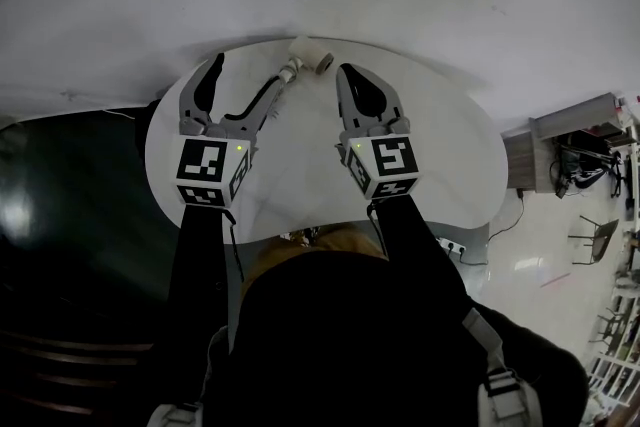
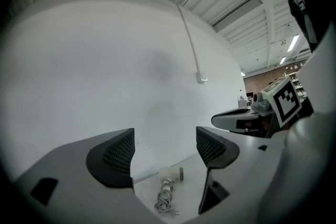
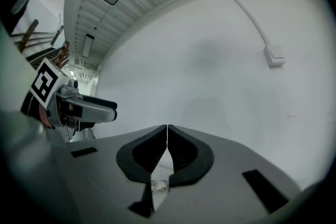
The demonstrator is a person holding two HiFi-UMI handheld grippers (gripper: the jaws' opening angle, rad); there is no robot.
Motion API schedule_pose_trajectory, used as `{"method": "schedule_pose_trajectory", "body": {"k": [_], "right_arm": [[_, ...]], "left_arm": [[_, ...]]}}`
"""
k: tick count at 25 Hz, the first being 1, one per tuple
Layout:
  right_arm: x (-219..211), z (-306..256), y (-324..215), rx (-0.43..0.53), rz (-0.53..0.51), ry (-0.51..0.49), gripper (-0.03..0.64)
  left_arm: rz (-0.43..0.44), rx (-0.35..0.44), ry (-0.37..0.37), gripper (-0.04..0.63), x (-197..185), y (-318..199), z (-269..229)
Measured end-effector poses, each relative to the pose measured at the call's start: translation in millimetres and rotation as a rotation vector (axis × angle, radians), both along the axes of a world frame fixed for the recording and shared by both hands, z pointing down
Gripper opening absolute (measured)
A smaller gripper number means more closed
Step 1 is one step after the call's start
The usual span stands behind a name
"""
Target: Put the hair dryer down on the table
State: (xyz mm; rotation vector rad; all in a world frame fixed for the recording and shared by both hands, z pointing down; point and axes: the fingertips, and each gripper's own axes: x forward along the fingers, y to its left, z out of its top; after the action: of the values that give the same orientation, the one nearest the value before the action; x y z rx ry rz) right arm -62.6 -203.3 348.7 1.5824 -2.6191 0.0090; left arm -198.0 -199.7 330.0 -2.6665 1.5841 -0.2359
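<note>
A small white hair dryer (image 1: 311,54) lies on its side near the far edge of the round white table (image 1: 450,145), with its bundled cord (image 1: 283,78) trailing toward me. In the left gripper view the hair dryer (image 2: 172,174) and its coiled cord (image 2: 165,198) lie on the table ahead, beyond the jaws. My left gripper (image 1: 245,75) is open and empty, hovering just left of the cord. My right gripper (image 1: 346,72) is shut on nothing, just right of the dryer. In its own view the right gripper (image 3: 167,128) hides most of the table.
A white wall rises just behind the table, with a cable duct and a small box (image 3: 275,55) on it. Dark floor (image 1: 70,215) lies left of the table. A power strip (image 1: 452,244) sits below the table's right edge, and shelving (image 1: 585,140) stands further right.
</note>
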Motion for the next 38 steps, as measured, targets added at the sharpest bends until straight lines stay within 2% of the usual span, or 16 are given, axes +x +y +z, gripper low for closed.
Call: {"method": "schedule_pose_trajectory", "body": {"k": [4, 7, 10, 13, 17, 19, 24, 28, 32, 38], "right_arm": [[-3.3, -8.3, 6.1, 0.028, -0.002, 0.004, 0.029], [-9.2, -14.1, 9.8, 0.027, -0.015, 0.001, 0.028], [-11.7, -20.6, 13.0, 0.044, -0.02, 0.009, 0.028], [-11.1, -20.1, 13.4, 0.046, -0.02, 0.018, 0.029], [-9.4, -15.0, 15.1, 0.029, -0.022, 0.028, 0.029], [-11.9, -16.4, 15.3, 0.036, -0.027, 0.02, 0.028], [-13.4, -11.4, 16.1, 0.02, -0.048, 0.026, 0.028], [-16.1, -18.4, 15.1, 0.045, -0.045, 0.031, 0.028], [-13.1, -17.7, 15.2, 0.047, -0.037, 0.046, 0.026], [-14.3, -20.0, 16.3, 0.049, -0.041, 0.049, 0.026]], "left_arm": [[-0.018, 0.053, -0.009, 0.37, 1.7, 11.6, -14.0], [-0.002, 0.058, -0.016, 0.31, 7.5, 16.1, -12.9], [0.006, 0.061, -0.021, 0.282, 10.7, 18.8, -11.6], [-0.014, 0.071, -0.019, 0.212, 9.7, 19.2, -11.6], [-0.078, 0.114, -0.003, 0.037, 4.8, 22.5, -21.7], [-0.084, 0.115, 0.002, 0.017, 3.9, 23.8, -25.0], [-0.075, 0.101, 0.012, 0.015, 4.8, 25.6, -25.9], [-0.075, 0.106, 0.023, 0.015, 3.5, 26.6, -30.1], [-0.079, 0.126, -0.038, 0.015, -0.1, 25.8, -27.5], [-0.087, 0.139, -0.025, 0.015, 0.3, 26.8, -34.1]]}}
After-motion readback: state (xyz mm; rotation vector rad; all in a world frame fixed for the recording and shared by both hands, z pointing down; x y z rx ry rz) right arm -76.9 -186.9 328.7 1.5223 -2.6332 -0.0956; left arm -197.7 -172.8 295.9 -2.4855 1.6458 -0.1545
